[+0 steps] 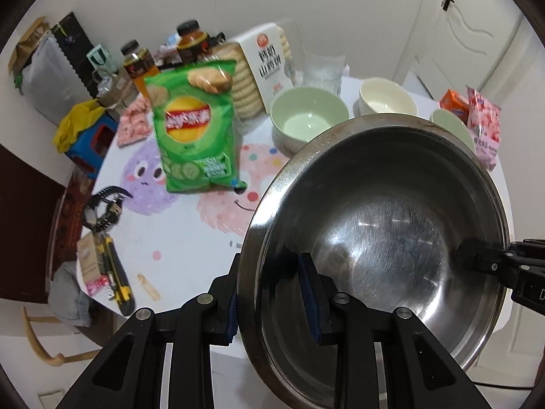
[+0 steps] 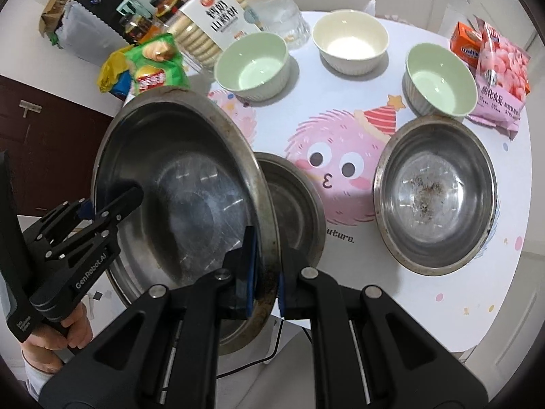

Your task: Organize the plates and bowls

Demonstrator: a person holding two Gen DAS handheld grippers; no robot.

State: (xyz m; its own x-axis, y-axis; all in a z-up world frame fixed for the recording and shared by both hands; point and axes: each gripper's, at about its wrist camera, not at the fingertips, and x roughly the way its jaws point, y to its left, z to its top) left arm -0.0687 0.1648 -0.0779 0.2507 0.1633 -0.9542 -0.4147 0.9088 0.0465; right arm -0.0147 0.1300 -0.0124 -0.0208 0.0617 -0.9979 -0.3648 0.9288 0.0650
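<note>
A large steel bowl (image 1: 391,221) (image 2: 177,177) hangs tilted over the near edge of the white round table (image 2: 425,306). My left gripper (image 1: 272,272) (image 2: 115,201) is shut on its rim, one finger inside and one outside. On the opposite rim my right gripper (image 2: 269,255) (image 1: 477,255) is shut as well. Under the lifted bowl a second steel bowl (image 2: 296,204) rests on the table. A third steel bowl (image 2: 436,191) with crumbs in it stands to the right. Farther back are two green bowls (image 2: 253,64) (image 2: 441,81) and a cream bowl (image 2: 351,41).
A green chips bag (image 1: 194,126), a biscuit packet (image 2: 218,20), bottles and a glass (image 2: 282,17) crowd the far left. A pink snack bag (image 2: 500,78) and an orange box (image 2: 466,44) sit far right. A watch (image 1: 102,208) and a utility knife (image 1: 115,272) lie at the left edge.
</note>
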